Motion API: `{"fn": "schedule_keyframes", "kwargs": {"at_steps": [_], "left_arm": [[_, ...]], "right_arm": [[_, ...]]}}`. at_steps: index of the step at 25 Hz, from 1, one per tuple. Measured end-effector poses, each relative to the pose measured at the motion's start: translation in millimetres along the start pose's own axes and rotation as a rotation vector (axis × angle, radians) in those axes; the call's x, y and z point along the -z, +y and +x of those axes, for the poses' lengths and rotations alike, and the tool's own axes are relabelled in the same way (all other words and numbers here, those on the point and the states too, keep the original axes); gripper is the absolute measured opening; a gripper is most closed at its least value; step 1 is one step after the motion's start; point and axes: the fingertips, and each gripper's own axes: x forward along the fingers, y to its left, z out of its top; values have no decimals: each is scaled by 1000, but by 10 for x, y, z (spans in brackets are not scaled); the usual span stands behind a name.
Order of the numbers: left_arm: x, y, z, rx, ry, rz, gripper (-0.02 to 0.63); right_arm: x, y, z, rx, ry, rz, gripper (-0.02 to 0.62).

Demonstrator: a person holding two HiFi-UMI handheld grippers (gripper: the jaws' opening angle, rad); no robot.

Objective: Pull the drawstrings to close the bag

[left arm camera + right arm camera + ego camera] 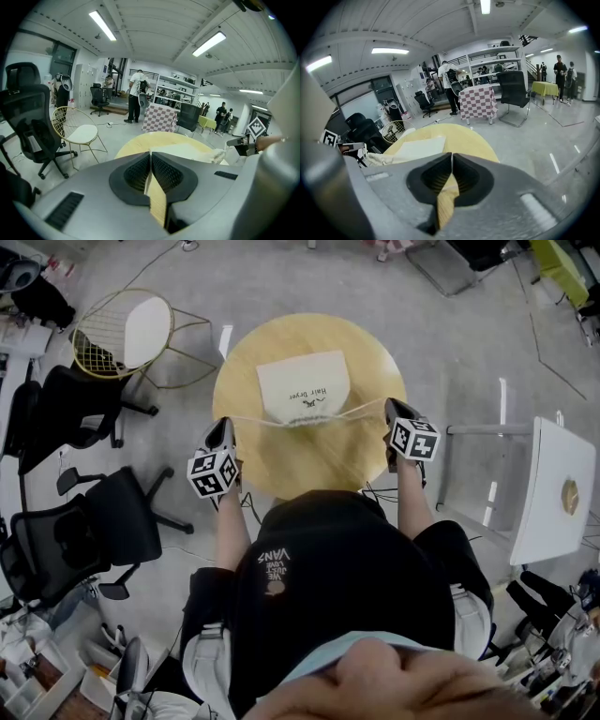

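Observation:
A cream drawstring bag (302,385) with dark print lies flat on the round wooden table (356,460), its gathered mouth towards me. One thin drawstring (258,422) runs left from the mouth to my left gripper (223,425); its jaws are shut on the cord at the table's left edge. The other drawstring (361,410) runs right to my right gripper (388,407), also shut on it at the right edge. Both cords look taut. In the left gripper view the jaws (151,154) meet in front of the bag (187,151). In the right gripper view the jaws (452,155) meet too, bag (419,147) beyond.
A gold wire chair with a white seat (131,334) stands left of the table. Black office chairs (112,521) crowd the left side. A white table (553,488) is on the right. People and a checkered box (159,118) stand far off.

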Motion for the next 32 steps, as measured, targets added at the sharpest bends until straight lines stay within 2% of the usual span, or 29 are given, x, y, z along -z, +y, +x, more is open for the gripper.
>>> {"fn": "schedule_keyframes", "kwargs": {"at_steps": [3, 5, 8, 17, 22, 32], "left_arm": [[12, 11, 3, -9, 4, -8, 17], [20, 23, 1, -13, 8, -14, 17], [26, 36, -8, -22, 15, -17, 17], [85, 109, -36, -42, 25, -30, 22], [150, 121, -73, -47, 32, -41, 89], [116, 2, -107, -22, 13, -37, 89]], "right_arm": [[-9, 8, 11, 0, -6, 0, 16], [-24, 22, 19, -4, -9, 1, 54], [-52, 26, 15, -2, -7, -4, 77], [-104, 140, 59, -26, -9, -22, 77], [-114, 227, 62, -44, -16, -33, 77], [-152, 359, 24, -73, -31, -47, 77]]}}
